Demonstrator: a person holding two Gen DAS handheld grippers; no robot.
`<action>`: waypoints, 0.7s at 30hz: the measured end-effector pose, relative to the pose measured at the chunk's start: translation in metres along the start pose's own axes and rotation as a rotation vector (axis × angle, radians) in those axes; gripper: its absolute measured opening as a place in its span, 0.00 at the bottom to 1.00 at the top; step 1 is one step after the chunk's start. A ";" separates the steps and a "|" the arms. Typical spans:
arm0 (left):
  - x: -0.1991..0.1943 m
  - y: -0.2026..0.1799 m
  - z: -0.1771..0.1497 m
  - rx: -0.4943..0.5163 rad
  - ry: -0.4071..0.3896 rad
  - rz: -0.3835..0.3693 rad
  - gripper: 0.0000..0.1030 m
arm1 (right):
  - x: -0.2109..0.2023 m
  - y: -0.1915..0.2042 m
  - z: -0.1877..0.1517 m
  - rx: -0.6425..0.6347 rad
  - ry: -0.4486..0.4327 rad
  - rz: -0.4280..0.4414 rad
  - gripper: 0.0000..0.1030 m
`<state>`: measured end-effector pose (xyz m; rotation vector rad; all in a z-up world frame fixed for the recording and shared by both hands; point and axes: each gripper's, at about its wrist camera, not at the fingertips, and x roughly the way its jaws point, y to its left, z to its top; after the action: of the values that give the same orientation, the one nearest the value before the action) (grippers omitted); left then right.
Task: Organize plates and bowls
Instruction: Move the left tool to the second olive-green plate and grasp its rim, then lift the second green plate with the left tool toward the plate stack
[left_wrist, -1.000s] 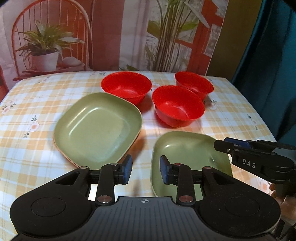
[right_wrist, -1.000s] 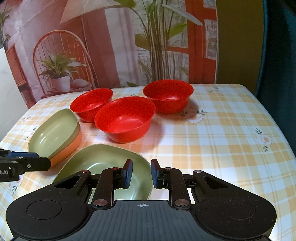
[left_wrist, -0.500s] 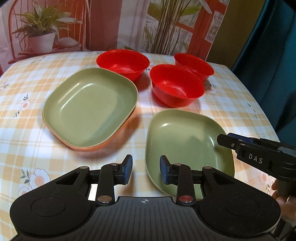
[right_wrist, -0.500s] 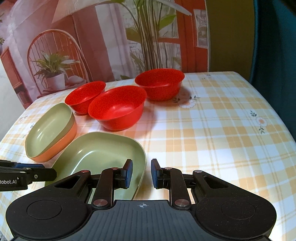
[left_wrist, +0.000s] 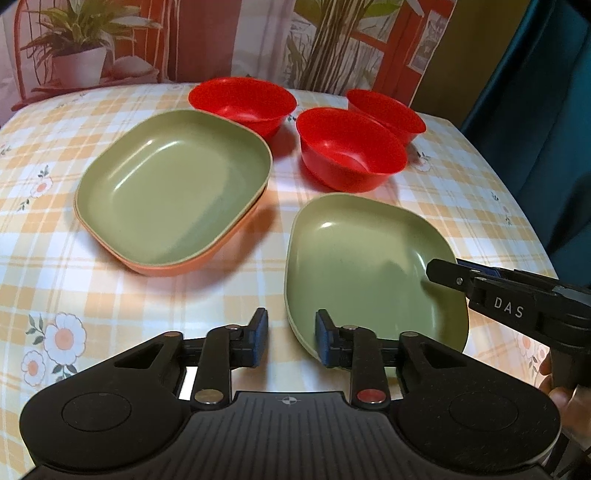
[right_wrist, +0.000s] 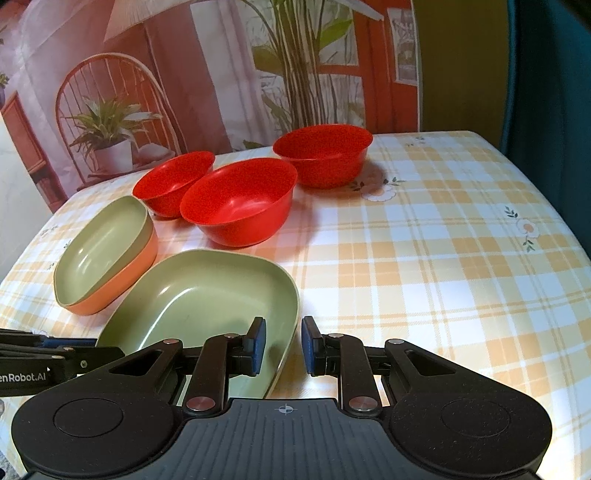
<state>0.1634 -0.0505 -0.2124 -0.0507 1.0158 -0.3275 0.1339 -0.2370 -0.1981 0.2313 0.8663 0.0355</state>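
- The loose green plate (left_wrist: 362, 266) lies flat on the tabletop (left_wrist: 110, 295), near the front edge. It sits just right of the stack (left_wrist: 173, 188), a green plate nested in an orange one, and the three red bowls (left_wrist: 347, 147) stand behind.
- It looks like thin moulded plastic. I judge it light and stiff, unlikely to break, but smooth and glossy, so it may slip.
- The raised rim is the only place to hold. The rounded wall flares outward, so a shallow pinch may slide off upward. One pad should go well inside the wall and the other outside.
- The left claw (left_wrist: 291, 338) straddles the near-left rim. Its jaws have just been closing, with the rim between them, but there are gaps on both sides and the pads do not press yet.
- The right claw (right_wrist: 283, 345) stands narrowly parted over the near-right rim, one pad inside and one outside. It does not clamp either.
- Held at one edge, the plate would probably hang tilted, and two grips on opposite sides would keep it level for nesting.
- The plate is light enough that a claw closing off-centre could push it across the cloth.
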 end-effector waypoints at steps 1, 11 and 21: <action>0.000 0.001 -0.001 -0.003 0.002 -0.005 0.25 | 0.000 0.000 0.000 -0.001 0.003 0.002 0.19; -0.002 -0.002 -0.003 0.010 -0.009 -0.017 0.15 | -0.001 0.003 -0.005 0.003 0.024 0.007 0.18; -0.015 -0.001 0.004 0.029 -0.065 0.002 0.15 | -0.008 0.007 0.000 0.005 0.004 0.023 0.15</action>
<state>0.1593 -0.0470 -0.1973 -0.0340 0.9466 -0.3367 0.1295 -0.2314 -0.1904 0.2460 0.8681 0.0548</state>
